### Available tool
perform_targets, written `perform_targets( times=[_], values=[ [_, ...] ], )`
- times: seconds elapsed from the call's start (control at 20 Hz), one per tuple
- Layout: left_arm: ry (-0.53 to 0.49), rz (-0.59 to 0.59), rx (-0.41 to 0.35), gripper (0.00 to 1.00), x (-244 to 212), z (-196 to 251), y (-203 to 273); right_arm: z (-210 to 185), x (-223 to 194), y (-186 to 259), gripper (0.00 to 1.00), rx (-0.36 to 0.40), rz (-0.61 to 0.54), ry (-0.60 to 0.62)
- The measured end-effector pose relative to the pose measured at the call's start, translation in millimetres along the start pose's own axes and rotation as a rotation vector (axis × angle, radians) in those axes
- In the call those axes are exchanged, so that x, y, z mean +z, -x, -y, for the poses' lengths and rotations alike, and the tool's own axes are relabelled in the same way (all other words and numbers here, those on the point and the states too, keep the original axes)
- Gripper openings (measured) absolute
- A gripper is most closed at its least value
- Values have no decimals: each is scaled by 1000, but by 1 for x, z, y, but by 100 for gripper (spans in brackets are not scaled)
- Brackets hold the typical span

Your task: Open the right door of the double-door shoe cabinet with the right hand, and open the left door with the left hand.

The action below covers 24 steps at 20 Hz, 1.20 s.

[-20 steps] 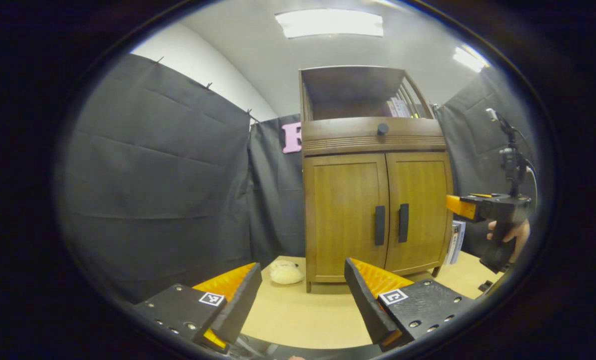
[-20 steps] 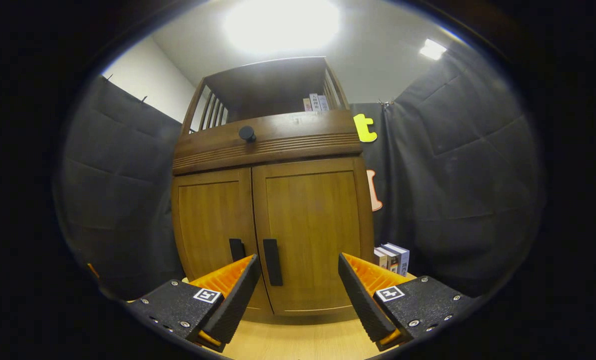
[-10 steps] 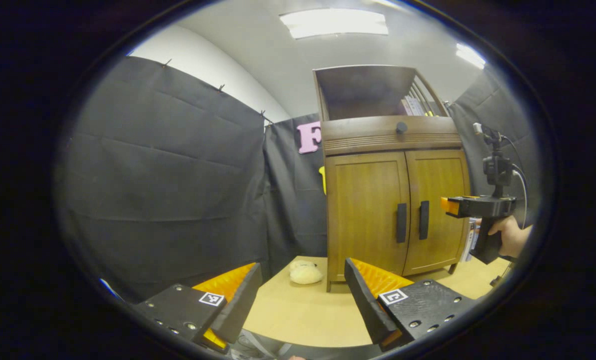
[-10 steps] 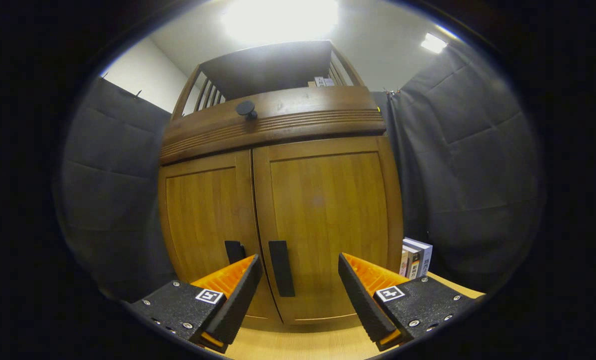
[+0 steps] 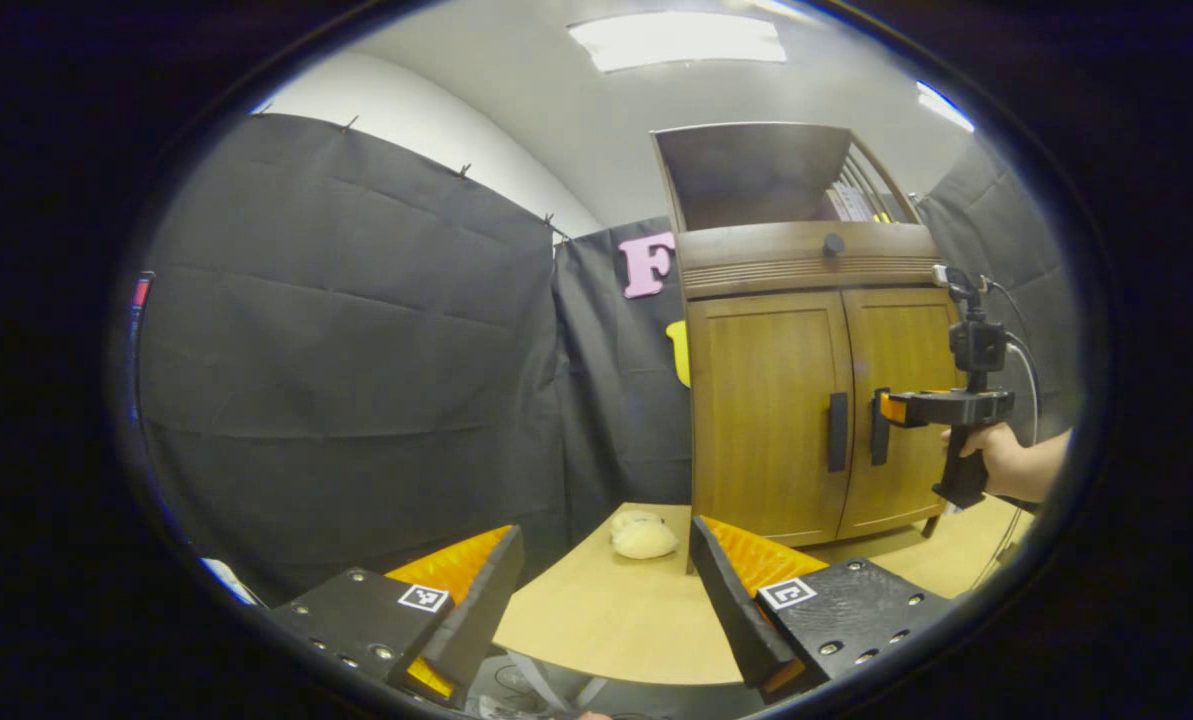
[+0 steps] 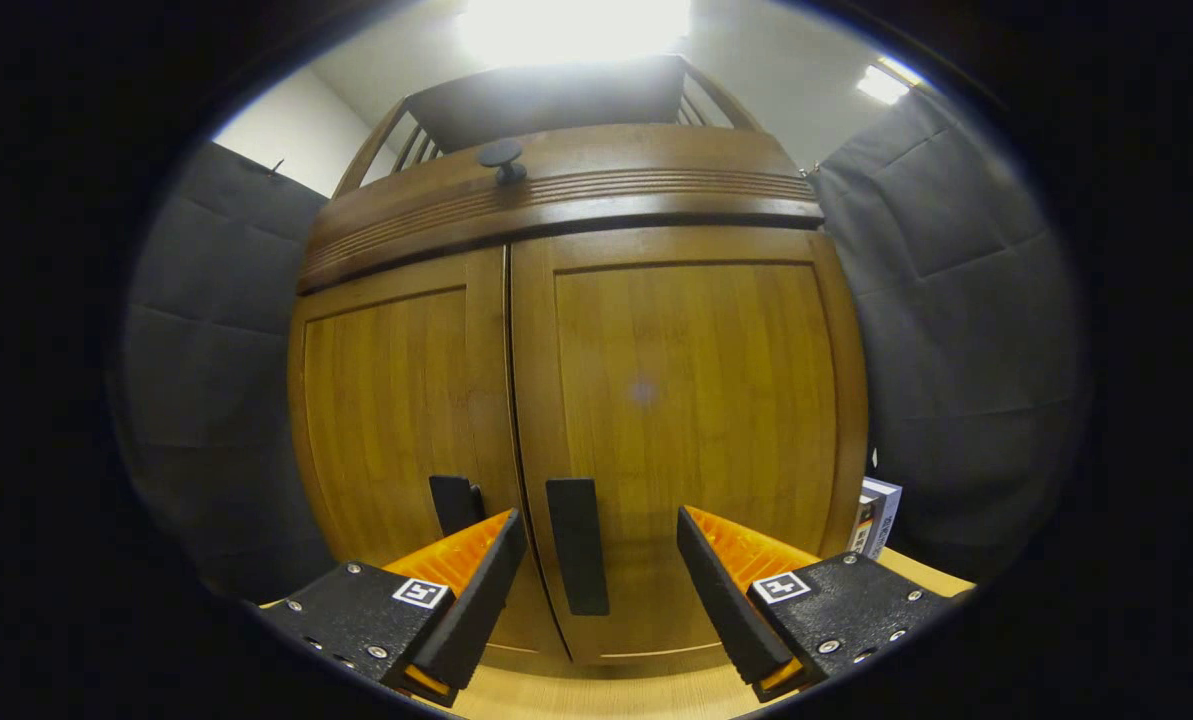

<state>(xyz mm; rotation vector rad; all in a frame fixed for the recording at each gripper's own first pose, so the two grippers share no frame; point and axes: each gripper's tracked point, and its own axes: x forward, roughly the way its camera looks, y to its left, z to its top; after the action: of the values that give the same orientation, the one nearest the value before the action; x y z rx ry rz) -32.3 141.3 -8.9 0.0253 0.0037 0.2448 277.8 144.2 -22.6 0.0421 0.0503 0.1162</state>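
Cabinet [image 6: 576, 330] of brown wood stands upright on the counter [image 5: 606, 620], and everything here is placed relative to it. Both of its doors are closed. The right door [image 6: 686, 400] and the left door [image 6: 396, 400] meet at a thin seam down the middle, and each carries a dark upright handle next to that seam: the right handle [image 6: 577, 545] and the left handle [image 6: 453, 503]. Above the doors runs a ribbed wooden band with a small dark knob [image 6: 502, 156] on it, and above that an open shelf with slatted sides.

In the right gripper view, the right gripper [image 6: 596, 590] is close in front of the cabinet, jaws wide open and holding nothing, with the right handle showing between them and not touched by either finger. In the left gripper view, that same gripper is seen held by a hand [image 5: 996, 462], its front end level with the handles and just in front of the right door.

The left gripper [image 5: 606, 600] sits well back from the cabinet and off to its left side, over the counter, jaws open and empty. A pale soft toy [image 5: 641, 535] lies on the counter just beside the cabinet's left foot. Some books [image 6: 878, 515] stand at the cabinet's right side.
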Motion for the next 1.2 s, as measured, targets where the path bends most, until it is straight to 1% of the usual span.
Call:
perform_targets(
  times=[0.05, 0.1, 0.2, 0.25, 0.4, 0.45, 0.5, 0.6, 0.75, 0.85, 0.9, 0.95, 1.05, 1.2],
  values=[
    [-2, -2, 4, 100, 0, -2, 0, -1, -4, -7, 94, -1, -16, 4],
    [-6, -1, 8, 95, 1, -4, 1, -1, -9, -13, 93, -6, -32, 2],
    [-15, -2, 15, 96, 0, -8, 2, 4, -19, -21, 89, -20, -67, -9],
    [-20, -5, 20, 100, 0, -10, 1, 3, -20, -26, 86, -21, -83, -18],
    [-25, -10, 35, 100, -1, -13, 1, -1, -28, -36, 77, -10, -115, -28],
    [-25, -10, 37, 100, -1, -14, 1, -2, -30, -38, 72, 0, -120, -28],
    [-26, -12, 40, 100, -4, -15, 3, -3, -30, -42, 71, 5, -121, -28],
    [-26, -18, 43, 100, -5, -15, 2, -3, -32, -46, 61, 4, -135, -44],
    [-21, -22, 43, 100, -4, -13, 2, -8, -36, -56, 43, 10, -158, -59],
    [-28, -15, 43, 100, -2, -14, 1, -9, -37, -55, 41, 4, -170, -65],
    [-31, -12, 43, 95, -2, -12, 2, -9, -37, -55, 38, 0, -177, -51],
    [-32, -11, 41, 100, 0, -11, 3, -8, -37, -55, 34, 1, -176, -30],
    [-28, -10, 39, 100, 1, -9, 4, -9, -38, -53, 29, 9, -187, -30],
    [-24, -5, 29, 100, 4, -4, 8, -10, -36, -50, 27, 26, -188, -31]
  ],
)
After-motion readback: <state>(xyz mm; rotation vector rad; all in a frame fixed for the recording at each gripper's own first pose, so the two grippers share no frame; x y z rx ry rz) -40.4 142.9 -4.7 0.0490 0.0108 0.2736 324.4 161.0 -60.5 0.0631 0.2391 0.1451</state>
